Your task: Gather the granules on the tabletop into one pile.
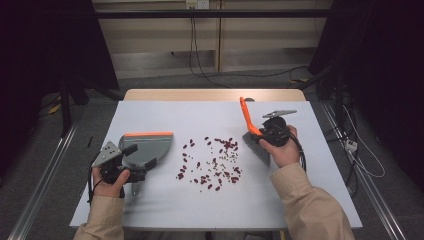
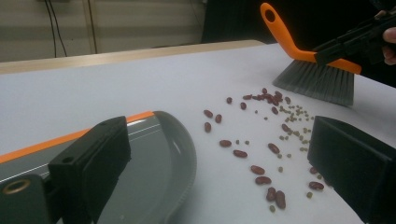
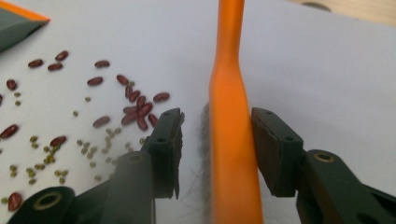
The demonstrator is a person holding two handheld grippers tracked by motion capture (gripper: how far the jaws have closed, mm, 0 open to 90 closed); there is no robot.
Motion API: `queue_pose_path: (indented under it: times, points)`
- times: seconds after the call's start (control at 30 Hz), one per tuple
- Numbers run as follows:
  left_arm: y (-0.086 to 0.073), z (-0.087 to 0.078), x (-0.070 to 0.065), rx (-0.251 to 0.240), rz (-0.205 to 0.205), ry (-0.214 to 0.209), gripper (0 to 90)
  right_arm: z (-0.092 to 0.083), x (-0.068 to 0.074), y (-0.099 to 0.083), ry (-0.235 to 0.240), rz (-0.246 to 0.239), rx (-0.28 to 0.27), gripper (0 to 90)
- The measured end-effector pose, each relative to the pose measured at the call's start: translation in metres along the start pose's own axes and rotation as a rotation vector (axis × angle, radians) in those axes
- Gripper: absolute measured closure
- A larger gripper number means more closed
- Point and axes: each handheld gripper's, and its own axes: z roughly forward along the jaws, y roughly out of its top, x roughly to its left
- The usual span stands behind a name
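A grey dustpan [image 1: 150, 146] with an orange front lip lies at the left of the white table [image 1: 165, 112]. My left gripper [image 1: 140, 170] sits at its near rim, jaws wide apart; in the left gripper view [image 2: 219, 177] one jaw hangs over the pan [image 2: 154, 154] and nothing is clamped. Red beans and small green ones [image 1: 212, 161] are scattered mid-table. A brush [image 1: 252, 131] with an orange handle [image 3: 229, 140] and grey bristles [image 2: 317, 81] stands right of them. The handle runs between the jaws of my right gripper [image 3: 217, 149]; one pad touches it, the other stands off with a gap.
A bare wooden strip [image 1: 215, 94] edges the table's far side. Cables [image 1: 350, 145] trail over the floor on the right, and metal rails [image 1: 42, 180] run along both sides. The beans [image 2: 261, 154] lie between the pan and the brush.
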Motion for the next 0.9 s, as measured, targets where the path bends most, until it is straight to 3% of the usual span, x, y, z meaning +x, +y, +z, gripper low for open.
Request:
queue_pose_path:
  times: [0.17, 0.23, 0.3, 0.37, 0.4, 0.63, 0.77, 0.9]
  points:
    - [0.000, 0.000, 0.000, 0.001, 0.001, 0.003, 5.8, 0.006, 0.002, -0.008, 0.015, -0.018, 0.059, 67.3]
    - [0.000, 0.001, 0.000, 0.003, 0.001, 0.003, 5.8, 0.008, 0.003, -0.011, 0.008, -0.034, 0.046, 70.6]
    - [0.000, 0.001, 0.001, 0.002, 0.001, 0.005, 5.8, 0.008, 0.004, -0.011, -0.003, -0.041, 0.043, 71.1]
    - [0.000, 0.001, 0.001, 0.000, 0.002, 0.006, 5.8, 0.008, 0.003, -0.012, -0.024, -0.016, 0.042, 71.3]
    - [0.001, 0.001, 0.001, -0.001, 0.000, 0.006, 5.8, 0.008, 0.003, -0.012, -0.022, 0.003, 0.043, 71.4]
    - [0.001, 0.002, 0.002, -0.006, -0.003, 0.008, 5.9, 0.006, 0.003, -0.011, -0.014, 0.001, 0.071, 71.7]
    - [0.001, 0.001, 0.003, -0.008, -0.006, 0.009, 5.9, 0.006, 0.001, -0.010, 0.001, 0.021, 0.059, 71.7]
    - [0.001, 0.000, 0.003, -0.010, -0.007, 0.007, 5.8, 0.006, -0.003, -0.009, 0.017, 0.005, 0.008, 71.7]
